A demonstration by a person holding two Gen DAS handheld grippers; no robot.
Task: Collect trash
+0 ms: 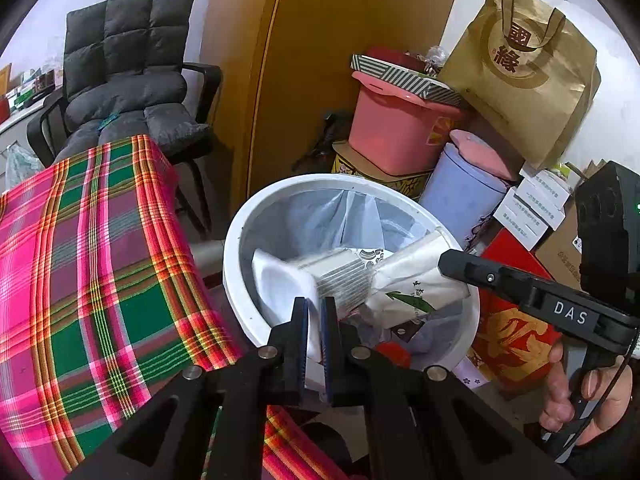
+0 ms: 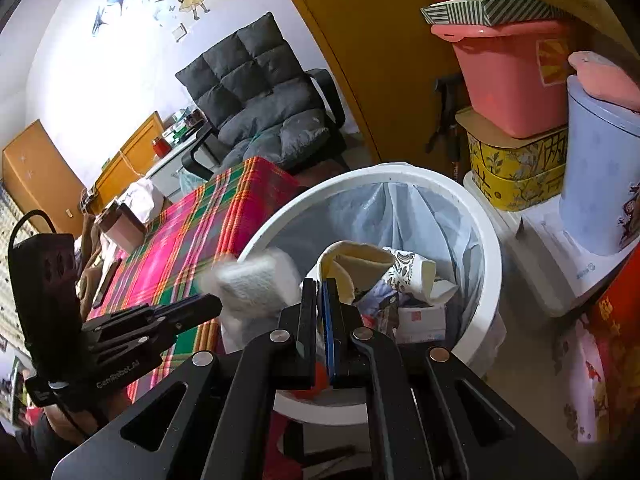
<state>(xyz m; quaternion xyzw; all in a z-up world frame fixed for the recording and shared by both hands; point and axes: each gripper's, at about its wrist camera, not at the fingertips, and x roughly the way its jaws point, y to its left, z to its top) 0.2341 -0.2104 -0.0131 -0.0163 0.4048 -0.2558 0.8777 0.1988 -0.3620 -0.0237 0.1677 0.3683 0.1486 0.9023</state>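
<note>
A white round trash bin (image 1: pixel 240 216) with a clear liner stands beside the plaid table; it also shows in the right wrist view (image 2: pixel 490 240). My left gripper (image 1: pixel 314 308) is shut on a crushed white paper cup (image 1: pixel 280 280) and holds it over the bin; the cup looks blurred in the right wrist view (image 2: pixel 256 280). My right gripper (image 2: pixel 320 292) is shut on a cream tissue packet (image 2: pixel 352 264), held over the bin; the packet has green print in the left wrist view (image 1: pixel 416 284). Other trash (image 2: pixel 420 312) lies inside the bin.
A pink-green plaid tablecloth (image 1: pixel 88 264) covers the table left of the bin. A grey cushioned chair (image 1: pixel 132 80) stands behind. Right of the bin are a pink tub (image 1: pixel 396 128), a lilac container (image 1: pixel 460 196), a gold paper bag (image 1: pixel 520 72) and a red box (image 1: pixel 516 328).
</note>
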